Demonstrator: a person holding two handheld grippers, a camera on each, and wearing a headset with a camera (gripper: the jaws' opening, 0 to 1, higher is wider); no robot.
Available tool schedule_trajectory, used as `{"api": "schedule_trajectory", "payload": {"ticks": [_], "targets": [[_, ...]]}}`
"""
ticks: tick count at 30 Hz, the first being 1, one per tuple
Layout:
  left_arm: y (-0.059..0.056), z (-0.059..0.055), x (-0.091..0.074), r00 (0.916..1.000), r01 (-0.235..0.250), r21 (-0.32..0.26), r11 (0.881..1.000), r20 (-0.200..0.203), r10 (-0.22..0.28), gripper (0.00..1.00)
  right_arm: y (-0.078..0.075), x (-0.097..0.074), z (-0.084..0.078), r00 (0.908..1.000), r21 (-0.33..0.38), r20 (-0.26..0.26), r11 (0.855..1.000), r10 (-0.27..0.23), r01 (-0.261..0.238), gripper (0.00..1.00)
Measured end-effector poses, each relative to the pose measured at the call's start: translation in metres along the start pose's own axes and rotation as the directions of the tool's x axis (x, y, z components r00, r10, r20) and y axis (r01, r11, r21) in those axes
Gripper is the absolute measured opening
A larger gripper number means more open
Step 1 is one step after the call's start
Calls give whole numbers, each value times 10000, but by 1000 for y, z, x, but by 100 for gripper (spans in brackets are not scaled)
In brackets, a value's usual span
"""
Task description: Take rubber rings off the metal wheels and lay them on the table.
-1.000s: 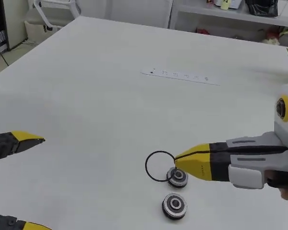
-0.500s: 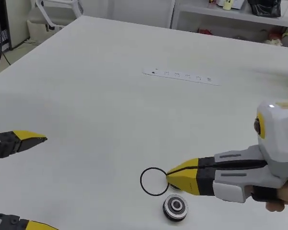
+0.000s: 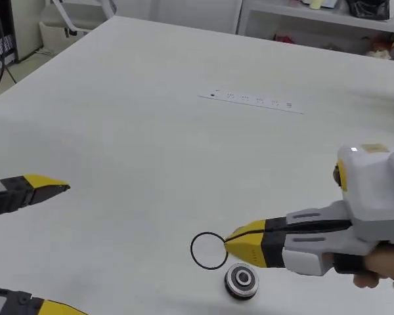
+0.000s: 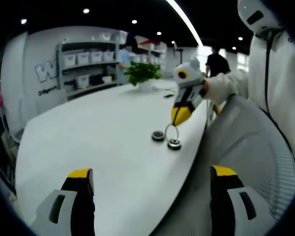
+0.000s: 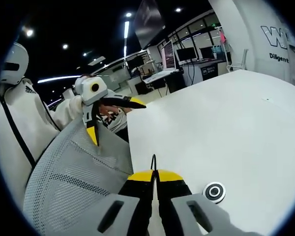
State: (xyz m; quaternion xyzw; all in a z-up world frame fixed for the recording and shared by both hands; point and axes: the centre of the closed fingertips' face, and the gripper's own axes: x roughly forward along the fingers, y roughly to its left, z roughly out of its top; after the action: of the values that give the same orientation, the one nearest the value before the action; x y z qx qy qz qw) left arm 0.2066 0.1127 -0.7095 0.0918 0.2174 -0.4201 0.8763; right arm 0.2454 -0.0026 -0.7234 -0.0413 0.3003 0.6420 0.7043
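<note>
The rubber ring [image 3: 192,251] is a thin black loop, round and smooth, in the lower centre of the head view. The right gripper [image 3: 228,241] has its yellow-tipped jaws closed flat together on the ring's right edge. Just below and right of the loop lies a metal wheel [image 3: 241,280], a small disc with a bright rim, a dark band and a shiny hub, flat on the matte white table [image 3: 151,131]. The left gripper view shows a second wheel [image 4: 158,135] just beside it, with the ring hanging from the yellow tips above the pair; whether the ring touches the table cannot be told. The right gripper reaches in roughly level from the right edge, a grey and white body behind black and yellow jaws, with a hand [image 3: 374,270] round its grip. The left gripper [image 4: 151,173] sits at the left edge, well apart from the work, its jaws spread wide with nothing between them. A flat white power strip [image 3: 249,102] lies in the upper centre.
</note>
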Motion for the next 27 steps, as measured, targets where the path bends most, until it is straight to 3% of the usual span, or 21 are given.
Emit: {"api": "schedule_trajectory", "payload": {"ticks": [12,17,27], "targets": [[0,-1,-1,10000,-43,-43,10000,-24,43,100,0,17,-10,9990,-88,-402,9998,193,-197,0],[0,-1,-2,10000,-90,-52,9999,-1,90,100,-8,24,-17,9986,-88,-528,9999,76,-80,0],[1,1,-3,9999,-151,-90,9998,43,151,100,-22,35,-25,9987,645,-507,9979,-31,64,0]]}}
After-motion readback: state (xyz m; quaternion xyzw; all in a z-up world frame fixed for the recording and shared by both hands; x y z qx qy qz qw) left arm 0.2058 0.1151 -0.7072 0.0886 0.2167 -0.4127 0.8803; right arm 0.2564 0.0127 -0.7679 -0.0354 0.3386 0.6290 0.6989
